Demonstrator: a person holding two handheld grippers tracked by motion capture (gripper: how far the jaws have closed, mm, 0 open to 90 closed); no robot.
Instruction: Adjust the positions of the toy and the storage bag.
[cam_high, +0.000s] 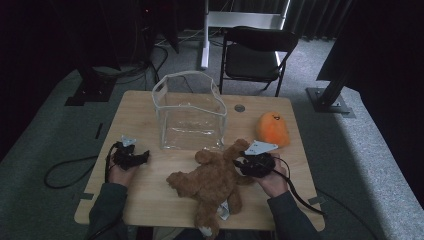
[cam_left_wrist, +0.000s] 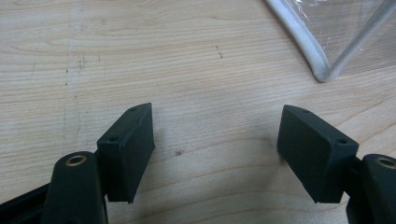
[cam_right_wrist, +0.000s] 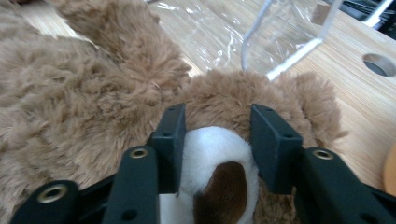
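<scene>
High view first: the wooden table (cam_high: 150, 200) takes up the middle, and the clear plastic bag (cam_high: 190, 117) stands open and upright on its far half. Just in front of that bag lies the brown teddy bear (cam_high: 212, 182), sprawled flat with its legs toward my edge. An orange plush toy (cam_high: 273, 129) sits to the right of the bag, near my right gripper (cam_high: 243, 163). My right gripper view shows my jaws on either side of the bear's white muzzle (cam_right_wrist: 215, 154), about half open, both pads against the plush at its head. My left gripper (cam_high: 141, 156) rests at the table's left, well apart from the bear; its jaws stand wide over bare wood with nothing between them, a bag corner (cam_left_wrist: 322, 70) just ahead.
</scene>
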